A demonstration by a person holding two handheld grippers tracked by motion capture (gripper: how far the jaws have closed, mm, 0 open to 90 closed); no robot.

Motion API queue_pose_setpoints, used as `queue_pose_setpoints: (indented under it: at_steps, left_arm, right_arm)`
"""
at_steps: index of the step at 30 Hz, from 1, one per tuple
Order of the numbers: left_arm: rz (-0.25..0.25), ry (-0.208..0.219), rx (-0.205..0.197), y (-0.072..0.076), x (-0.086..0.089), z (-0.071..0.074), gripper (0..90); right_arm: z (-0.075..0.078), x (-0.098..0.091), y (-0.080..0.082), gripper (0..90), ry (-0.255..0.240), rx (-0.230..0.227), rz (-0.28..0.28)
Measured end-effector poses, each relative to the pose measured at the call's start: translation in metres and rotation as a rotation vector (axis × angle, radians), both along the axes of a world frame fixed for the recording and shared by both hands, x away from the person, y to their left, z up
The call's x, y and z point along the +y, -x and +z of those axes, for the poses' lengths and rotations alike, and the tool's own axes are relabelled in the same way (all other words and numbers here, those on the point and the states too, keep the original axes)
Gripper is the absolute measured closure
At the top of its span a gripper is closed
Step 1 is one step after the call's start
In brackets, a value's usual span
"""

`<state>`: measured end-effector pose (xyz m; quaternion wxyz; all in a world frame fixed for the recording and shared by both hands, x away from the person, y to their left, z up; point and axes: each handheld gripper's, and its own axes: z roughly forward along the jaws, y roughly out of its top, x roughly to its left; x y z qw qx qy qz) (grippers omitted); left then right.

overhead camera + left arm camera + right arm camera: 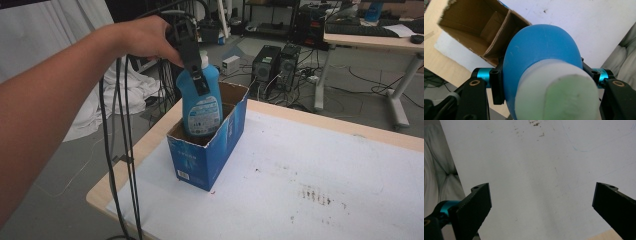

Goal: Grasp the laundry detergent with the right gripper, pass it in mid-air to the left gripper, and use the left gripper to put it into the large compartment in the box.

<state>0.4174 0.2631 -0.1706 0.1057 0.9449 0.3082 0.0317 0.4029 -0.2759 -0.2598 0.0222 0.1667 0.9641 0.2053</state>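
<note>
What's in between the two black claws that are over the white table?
Nothing. In the right gripper view, the right gripper has wide-apart jaws with just bare white table between them.

we see soft, even indoor light with faint shadows. the bottle cap [564, 96] nearest the left hand-held gripper [541, 82] is blurred; the worktop [536, 170] beyond looks bright, washed pale.

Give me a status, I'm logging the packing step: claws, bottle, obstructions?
Left claw shut on blue bottle, bottle partly down in the open cardboard box. Right claw open over white tabletop. Nothing blocking the box.
</note>
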Motion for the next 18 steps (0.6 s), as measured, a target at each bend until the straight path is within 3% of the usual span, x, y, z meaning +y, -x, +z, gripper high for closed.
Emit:
queue_pose_setpoints:
  at_steps: [18]
  left_arm:
    - [-0.044,-0.056,0.042,-0.011,-0.006,-0.072,37.9]
  right_arm:
    - [-0.014,0.003,-0.003,1.6,0.01,0.037,-0.016]
